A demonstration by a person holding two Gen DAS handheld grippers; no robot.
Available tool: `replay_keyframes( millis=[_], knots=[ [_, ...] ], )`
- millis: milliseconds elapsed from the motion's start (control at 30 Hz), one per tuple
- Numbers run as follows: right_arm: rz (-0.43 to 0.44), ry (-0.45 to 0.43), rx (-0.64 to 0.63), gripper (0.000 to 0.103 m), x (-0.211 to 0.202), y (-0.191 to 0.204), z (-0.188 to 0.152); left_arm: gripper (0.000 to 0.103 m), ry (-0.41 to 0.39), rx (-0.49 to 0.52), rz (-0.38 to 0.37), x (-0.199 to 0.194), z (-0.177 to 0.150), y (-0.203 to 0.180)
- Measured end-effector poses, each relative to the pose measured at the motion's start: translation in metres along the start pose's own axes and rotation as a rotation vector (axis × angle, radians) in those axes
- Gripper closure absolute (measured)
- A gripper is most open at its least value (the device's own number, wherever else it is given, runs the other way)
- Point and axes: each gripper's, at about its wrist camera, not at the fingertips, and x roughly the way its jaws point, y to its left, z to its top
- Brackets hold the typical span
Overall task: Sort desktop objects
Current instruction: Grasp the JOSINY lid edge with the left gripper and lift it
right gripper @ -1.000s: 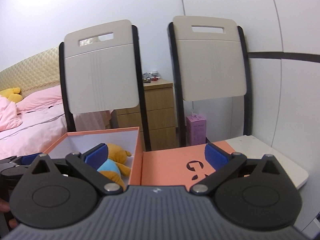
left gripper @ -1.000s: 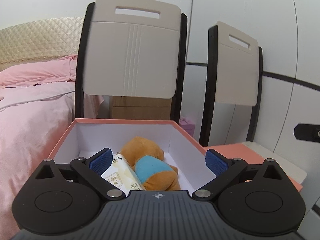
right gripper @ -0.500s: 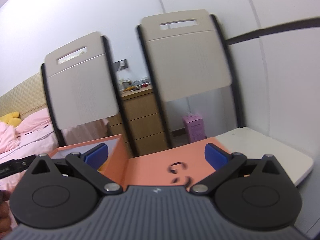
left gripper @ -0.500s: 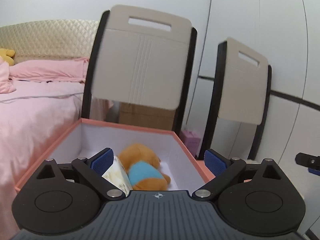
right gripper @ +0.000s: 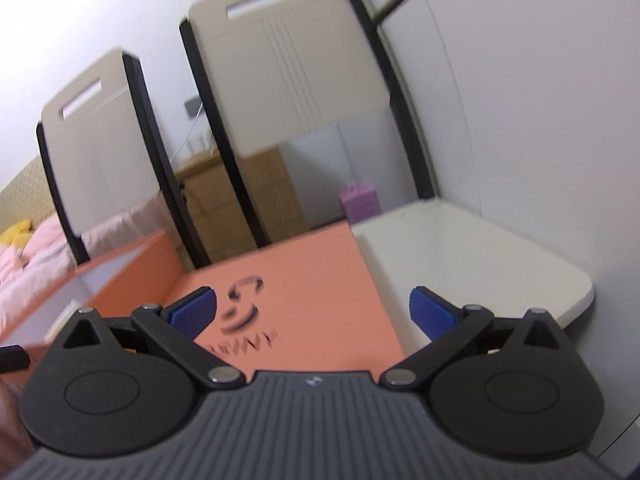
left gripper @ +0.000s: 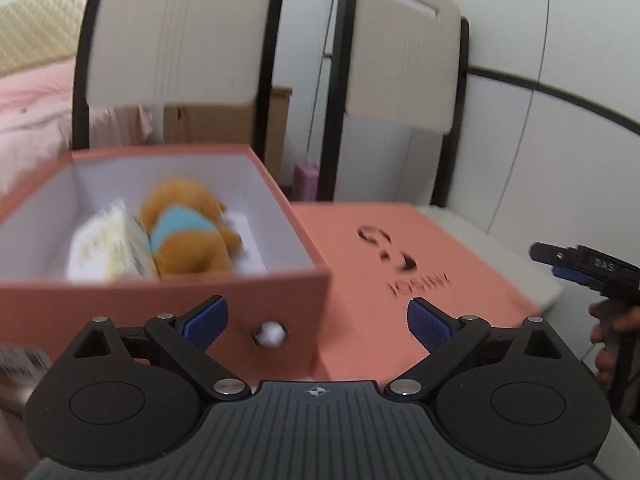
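Observation:
An open salmon box stands on the white table, holding an orange plush toy with a blue shirt and a pale tissue pack. Its salmon lid lies flat to the right of it, logo up. My left gripper is open and empty, just in front of the box's near wall. My right gripper is open and empty above the lid; it also shows at the right edge of the left wrist view. The box's corner shows at left in the right wrist view.
Two beige chair backs stand behind the table. A pink bed lies at the left, a wooden cabinet and a small purple box behind. The white tabletop extends right of the lid.
My left gripper has pulled back out of the box and turned right, so the box's front wall and the lid now show. My right gripper has swung right and dipped toward the lid.

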Motion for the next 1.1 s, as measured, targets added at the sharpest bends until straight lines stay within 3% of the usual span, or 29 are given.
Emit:
replay_keyframes(
  millis=[233, 400, 600, 800, 1100],
  knots=[
    [0.051, 0.057, 0.007, 0.0, 0.016, -0.021, -0.023, 0.005, 0.166, 0.006, -0.003, 0.039, -0.023, -0.011],
    [0.08, 0.076, 0.006, 0.0, 0.024, -0.024, -0.032, 0.005, 0.221, 0.03, -0.044, 0.061, -0.028, -0.022],
    [0.102, 0.091, -0.002, 0.0, 0.032, -0.023, -0.036, 0.005, 0.256, 0.036, -0.077, 0.069, -0.031, -0.029],
    [0.121, 0.101, -0.03, 0.0, 0.029, -0.023, -0.036, 0.005, 0.262, 0.09, -0.04, 0.068, -0.033, -0.039],
    [0.128, 0.11, -0.029, 0.0, 0.003, -0.022, -0.043, 0.005, 0.293, 0.082, -0.089, 0.056, -0.034, -0.034]
  ],
)
